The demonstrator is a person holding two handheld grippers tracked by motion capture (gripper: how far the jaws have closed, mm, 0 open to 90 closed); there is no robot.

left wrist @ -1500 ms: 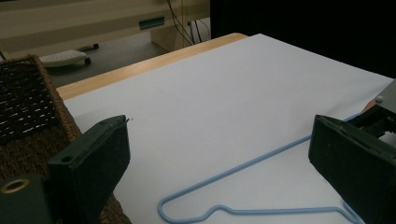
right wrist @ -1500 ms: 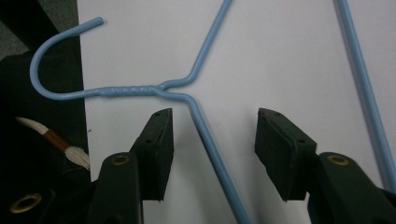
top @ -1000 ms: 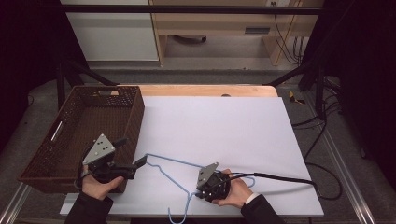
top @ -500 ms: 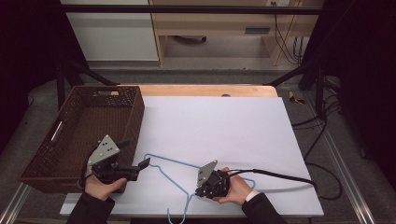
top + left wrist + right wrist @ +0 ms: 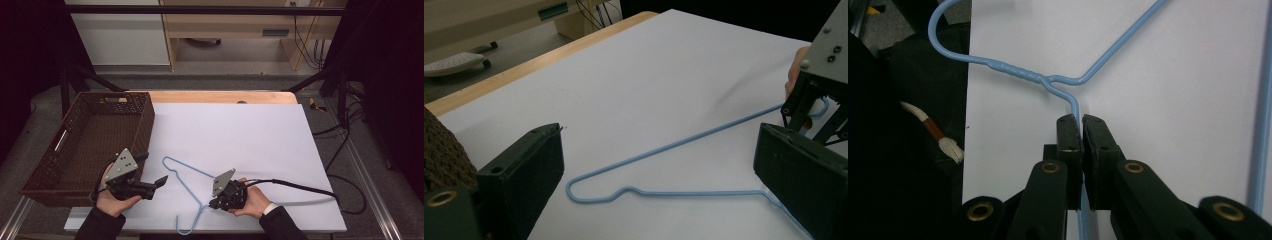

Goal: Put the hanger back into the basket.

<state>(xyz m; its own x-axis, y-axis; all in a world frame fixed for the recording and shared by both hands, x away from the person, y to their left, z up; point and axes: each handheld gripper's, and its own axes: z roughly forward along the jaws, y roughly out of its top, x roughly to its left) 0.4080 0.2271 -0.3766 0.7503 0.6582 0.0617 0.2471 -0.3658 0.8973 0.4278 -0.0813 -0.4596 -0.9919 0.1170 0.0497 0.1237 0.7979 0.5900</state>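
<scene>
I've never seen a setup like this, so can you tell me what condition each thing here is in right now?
Blue wire hanger: flat on the white table, hook over the near edge.
Right gripper: shut on the hanger's arm near the neck.
Left gripper: open, at the hanger's end, holding nothing.
Brown basket: empty, upright.

Light-blue wire hanger lies flat on white table.

Blue wire hanger flat on white sheet btwn wide-apart jaws.
</scene>
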